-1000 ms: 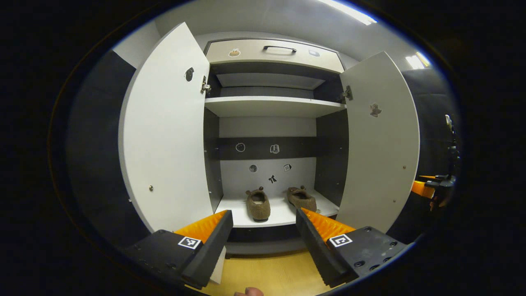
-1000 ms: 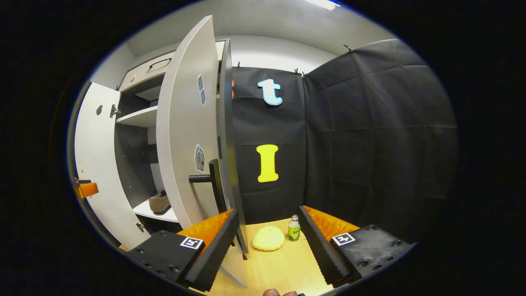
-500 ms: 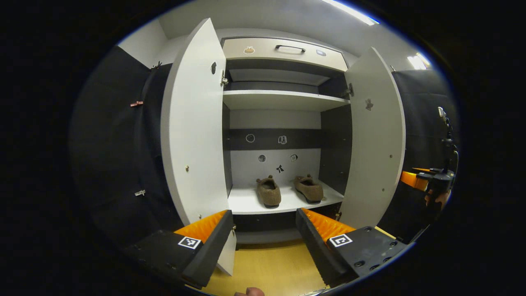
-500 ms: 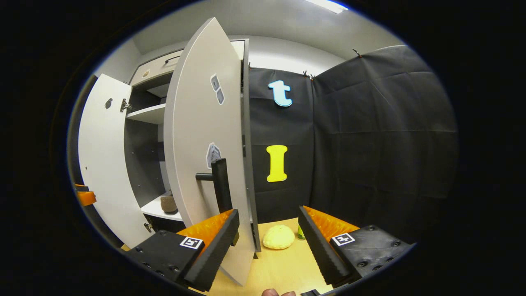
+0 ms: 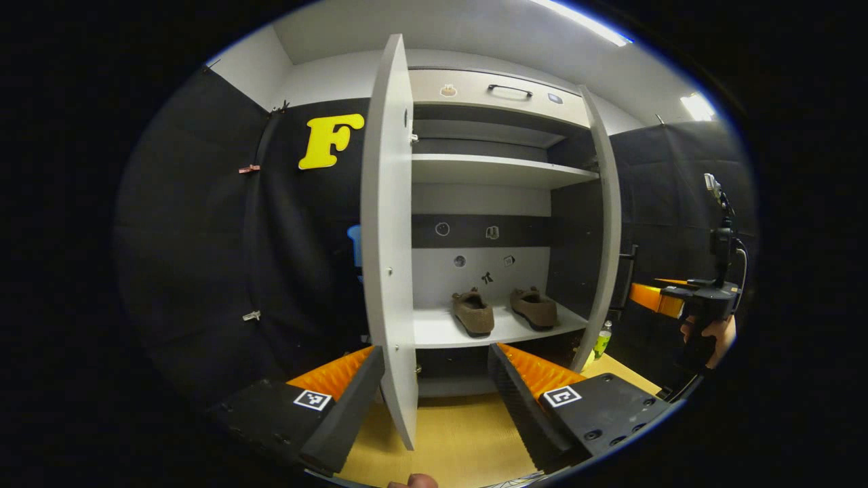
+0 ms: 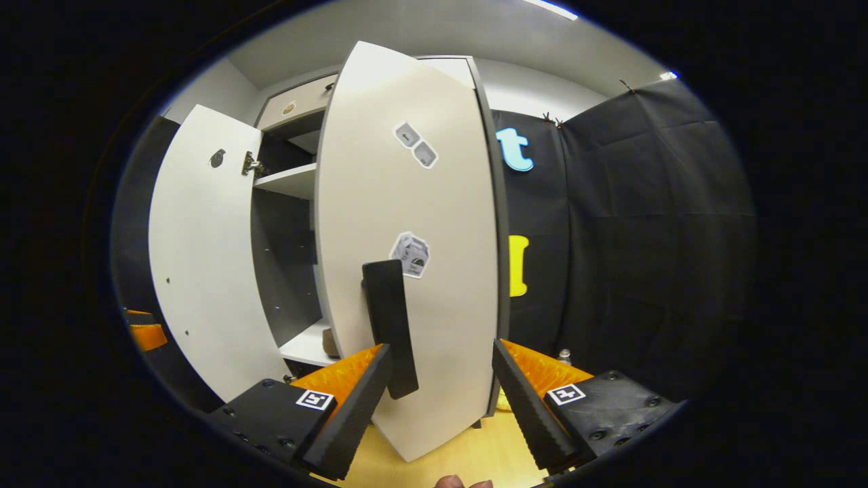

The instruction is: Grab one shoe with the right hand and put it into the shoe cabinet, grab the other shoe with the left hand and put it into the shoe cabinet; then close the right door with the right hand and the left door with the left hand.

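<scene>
Both brown fuzzy slippers (image 5: 502,310) are sitting on the white cabinet's lower shelf (image 5: 441,332). Both white doors (image 6: 413,271) are standing open, awaiting closing. Left gripper (image 5: 434,400) and right gripper (image 6: 441,400) are gaping, holding nothing.

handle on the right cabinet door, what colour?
Black. The handle on the white right door shows best in the right gripper view.

Left door's (image 5: 386,237) edge stands between the spread fingers, blocking passage.
</scene>
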The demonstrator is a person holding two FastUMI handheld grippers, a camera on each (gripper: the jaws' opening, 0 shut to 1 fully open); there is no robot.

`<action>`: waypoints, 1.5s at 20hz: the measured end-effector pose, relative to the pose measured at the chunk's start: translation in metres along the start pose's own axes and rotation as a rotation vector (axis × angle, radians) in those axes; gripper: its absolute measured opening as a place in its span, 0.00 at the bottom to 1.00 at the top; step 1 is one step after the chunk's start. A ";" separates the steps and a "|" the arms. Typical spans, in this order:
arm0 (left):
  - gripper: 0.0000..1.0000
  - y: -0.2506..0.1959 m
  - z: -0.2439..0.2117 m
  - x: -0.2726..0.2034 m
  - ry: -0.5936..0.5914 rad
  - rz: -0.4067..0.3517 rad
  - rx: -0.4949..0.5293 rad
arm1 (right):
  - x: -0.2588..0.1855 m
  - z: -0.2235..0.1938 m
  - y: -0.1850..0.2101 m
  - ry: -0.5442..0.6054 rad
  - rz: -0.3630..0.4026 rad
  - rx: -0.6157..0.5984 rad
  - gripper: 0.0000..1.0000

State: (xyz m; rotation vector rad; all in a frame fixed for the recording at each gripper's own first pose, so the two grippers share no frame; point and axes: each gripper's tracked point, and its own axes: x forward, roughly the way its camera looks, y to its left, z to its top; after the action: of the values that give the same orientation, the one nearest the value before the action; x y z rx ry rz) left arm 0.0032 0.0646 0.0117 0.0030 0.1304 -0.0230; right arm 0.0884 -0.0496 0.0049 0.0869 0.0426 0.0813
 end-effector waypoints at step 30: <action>0.89 0.138 0.000 0.069 -0.010 0.186 -0.016 | -0.031 -0.010 -0.016 0.022 -0.055 0.012 0.98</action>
State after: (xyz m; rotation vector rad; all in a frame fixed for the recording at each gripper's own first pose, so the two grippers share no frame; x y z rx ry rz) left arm 0.0750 0.2013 0.0027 -0.0013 0.1202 0.1634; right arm 0.0588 -0.0672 -0.0057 0.0964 0.0676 0.0270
